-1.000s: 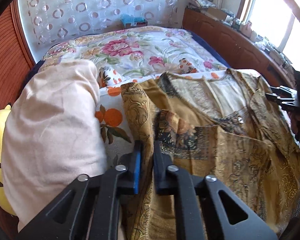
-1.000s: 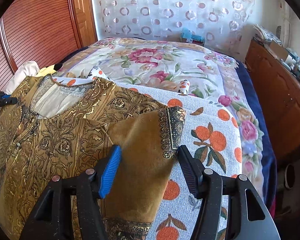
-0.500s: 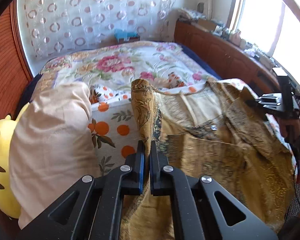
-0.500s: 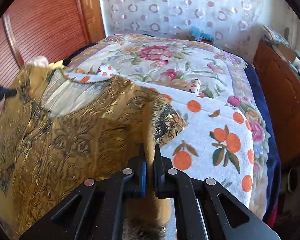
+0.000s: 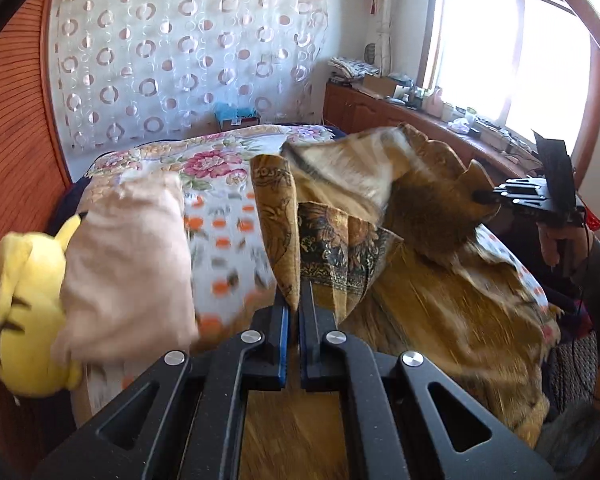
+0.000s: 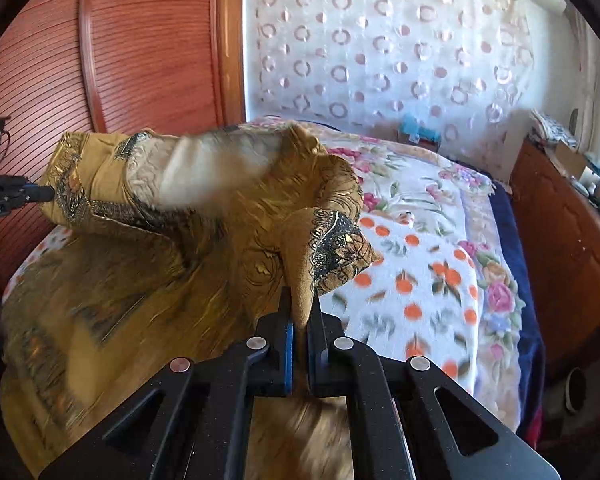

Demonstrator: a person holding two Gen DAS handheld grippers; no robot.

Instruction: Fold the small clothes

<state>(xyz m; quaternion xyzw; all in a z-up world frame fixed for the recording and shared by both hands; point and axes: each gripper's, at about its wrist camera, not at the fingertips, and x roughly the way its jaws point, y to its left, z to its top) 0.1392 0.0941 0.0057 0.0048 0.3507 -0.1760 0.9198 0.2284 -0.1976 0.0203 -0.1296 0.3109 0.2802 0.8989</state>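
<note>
Mustard-gold fabric is pinched tight in both your claws: the left gripper [image 5: 293, 312] and right gripper [image 6: 300, 320] are each clamped on a sleeve of the patterned top [image 6: 148, 264], its upper half hoisted off the bed [image 6: 432, 280], hem draped toward you, beside the yellow plush [image 5: 28, 300].

Mustard-gold garment [image 5: 440, 300], dark ornate print, on orange-dotted white sheet [image 6: 420, 280].
Black-and-gold patterned cuff bands [image 6: 336, 244] are seen on the sleeves, a cream lining [image 6: 204, 172] inside the neck. A pink-floral quilt [image 6: 412, 188] with navy edge is spread behind; a plain peach pillow [image 5: 128, 264] and yellow plush toy [image 5: 24, 312] are seen at left. White curtain [image 5: 188, 60] is printed with pink rings; blue pads [image 5: 283, 340] are fitted on black fingers.
</note>
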